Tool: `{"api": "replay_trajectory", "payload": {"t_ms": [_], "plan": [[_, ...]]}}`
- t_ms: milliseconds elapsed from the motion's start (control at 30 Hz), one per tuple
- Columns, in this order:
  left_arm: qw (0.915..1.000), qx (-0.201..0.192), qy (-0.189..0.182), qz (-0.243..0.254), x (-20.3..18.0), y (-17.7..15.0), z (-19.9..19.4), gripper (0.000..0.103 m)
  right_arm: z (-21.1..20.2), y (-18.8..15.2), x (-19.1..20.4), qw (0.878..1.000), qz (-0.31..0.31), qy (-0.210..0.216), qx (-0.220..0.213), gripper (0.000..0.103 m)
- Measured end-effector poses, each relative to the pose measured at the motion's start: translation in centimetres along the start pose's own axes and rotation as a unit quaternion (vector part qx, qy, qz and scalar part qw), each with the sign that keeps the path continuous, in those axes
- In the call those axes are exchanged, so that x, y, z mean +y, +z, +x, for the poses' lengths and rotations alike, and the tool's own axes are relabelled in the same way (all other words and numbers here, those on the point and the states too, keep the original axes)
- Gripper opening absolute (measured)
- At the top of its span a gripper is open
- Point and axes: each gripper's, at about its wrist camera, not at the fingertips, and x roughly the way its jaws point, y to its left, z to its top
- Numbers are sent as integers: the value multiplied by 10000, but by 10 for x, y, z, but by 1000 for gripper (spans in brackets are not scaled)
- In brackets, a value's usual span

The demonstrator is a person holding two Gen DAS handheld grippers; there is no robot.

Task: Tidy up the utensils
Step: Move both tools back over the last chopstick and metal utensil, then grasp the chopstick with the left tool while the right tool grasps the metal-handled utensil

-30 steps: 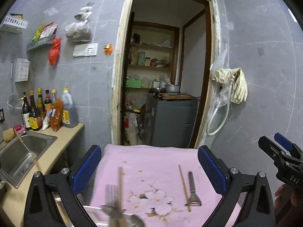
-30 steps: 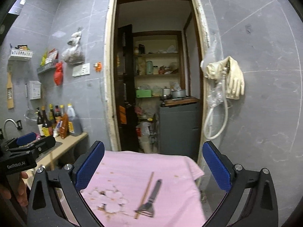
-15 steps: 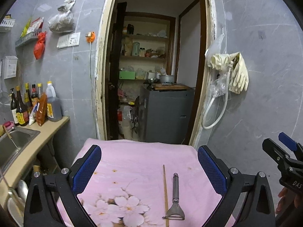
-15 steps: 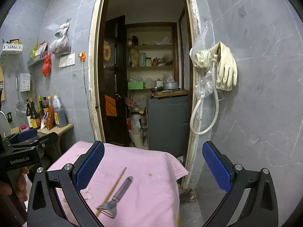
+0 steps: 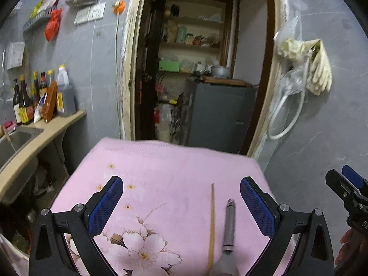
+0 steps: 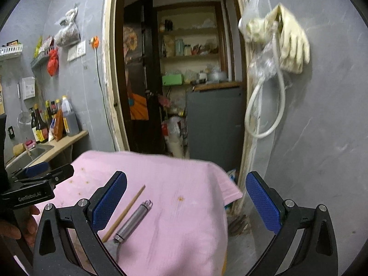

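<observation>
A metal peeler and a single wooden chopstick lie side by side on a pink floral cloth. My left gripper is open and empty above the cloth, the peeler between its fingers near the right one. My right gripper is open and empty; the peeler and chopstick lie by its left finger. The left gripper also shows at the left edge of the right wrist view, and the right gripper at the right edge of the left wrist view.
A counter with a sink and sauce bottles stands at the left. An open doorway behind the cloth shows shelves and a grey cabinet. Rubber gloves and a hose hang on the right wall.
Both views have swung right and closer to the cloth. The fork and second chopstick seen one second ago are out of view. The peeler and chopstick now sit nearer both grippers.
</observation>
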Motion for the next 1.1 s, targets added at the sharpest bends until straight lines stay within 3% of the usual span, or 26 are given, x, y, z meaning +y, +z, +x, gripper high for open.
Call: {"api": "replay_trajectory", "payload": {"t_ms": [200,367,700,1100], "plan": [[9962,865,-32,-79,13,-15,48,102,52,-23,6,9970,-69,278,717,102],[9922,1248,10,48,18,-27,73,102,82,-40,18,9908,-239,490,1235,102],[9908,1344,-93,-147,33,-37,84,93,120,-65,53,9763,-553,829,1922,101],[9887,1438,-274,-331,42,-43,93,81,136,-79,66,9653,-745,675,2408,93]]}}
